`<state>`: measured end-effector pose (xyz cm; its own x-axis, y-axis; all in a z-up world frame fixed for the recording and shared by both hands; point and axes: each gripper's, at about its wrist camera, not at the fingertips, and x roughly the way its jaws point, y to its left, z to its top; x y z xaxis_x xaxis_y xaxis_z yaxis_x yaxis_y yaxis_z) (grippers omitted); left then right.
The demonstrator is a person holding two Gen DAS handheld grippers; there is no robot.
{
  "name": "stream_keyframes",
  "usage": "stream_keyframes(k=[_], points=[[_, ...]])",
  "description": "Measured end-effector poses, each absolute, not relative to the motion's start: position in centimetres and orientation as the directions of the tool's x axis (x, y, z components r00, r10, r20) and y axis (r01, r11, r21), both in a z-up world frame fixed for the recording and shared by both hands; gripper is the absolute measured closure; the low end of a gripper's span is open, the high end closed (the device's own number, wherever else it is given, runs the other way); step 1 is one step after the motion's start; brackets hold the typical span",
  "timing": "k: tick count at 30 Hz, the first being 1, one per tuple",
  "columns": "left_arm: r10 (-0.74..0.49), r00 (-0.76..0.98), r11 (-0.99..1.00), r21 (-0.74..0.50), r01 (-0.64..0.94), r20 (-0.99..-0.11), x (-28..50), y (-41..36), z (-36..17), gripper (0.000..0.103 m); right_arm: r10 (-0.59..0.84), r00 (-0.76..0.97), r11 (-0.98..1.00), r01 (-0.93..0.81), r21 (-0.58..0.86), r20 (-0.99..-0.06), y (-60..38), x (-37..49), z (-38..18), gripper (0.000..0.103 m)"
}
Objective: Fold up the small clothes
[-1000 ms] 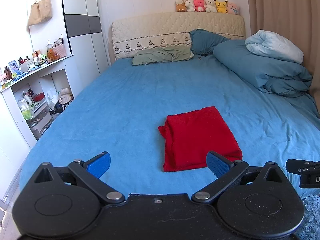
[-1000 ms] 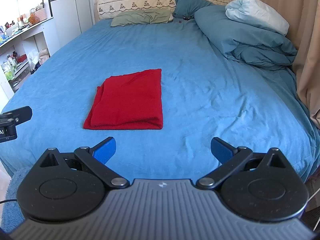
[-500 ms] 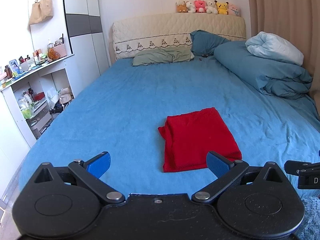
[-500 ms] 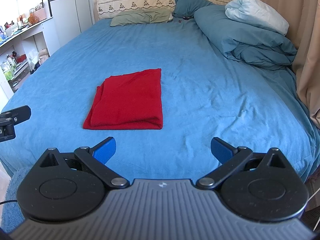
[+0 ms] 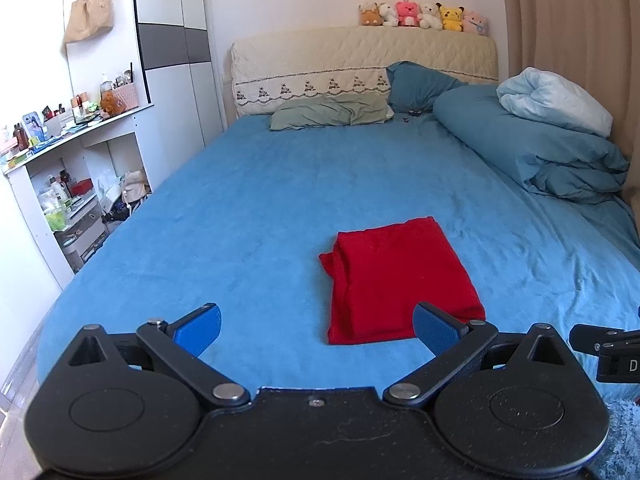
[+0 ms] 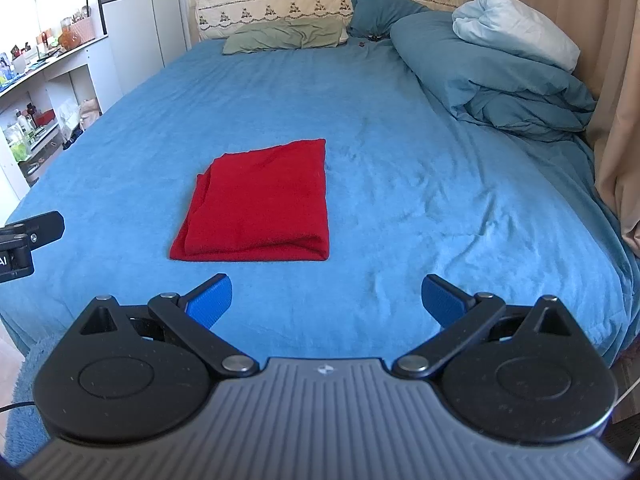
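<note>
A red garment lies folded in a neat rectangle on the blue bed sheet; it also shows in the right wrist view. My left gripper is open and empty, held back near the foot of the bed, with the garment ahead and to its right. My right gripper is open and empty, with the garment ahead and to its left. Neither gripper touches the cloth.
A blue duvet pile with a pale blanket lies at the bed's right. Pillows and a headboard with plush toys stand at the far end. White shelves with clutter stand left. Curtains hang right.
Both grippers have stayed nearly still; the left wrist view shifted only slightly. The red garment has not moved.
</note>
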<state>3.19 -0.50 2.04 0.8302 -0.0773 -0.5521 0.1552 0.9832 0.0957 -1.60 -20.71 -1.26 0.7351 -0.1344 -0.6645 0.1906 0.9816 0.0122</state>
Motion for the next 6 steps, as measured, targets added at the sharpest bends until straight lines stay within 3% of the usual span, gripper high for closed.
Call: stream_keyframes(k=[6], points=[[-0.052,0.837,0.983,0.121,0.139,-0.545,3.31,-0.79,1.81,0.000,-0.134,0.735,0.982,0.190,0.012,-0.665,-20.72,-1.56,-1.29,0.000]])
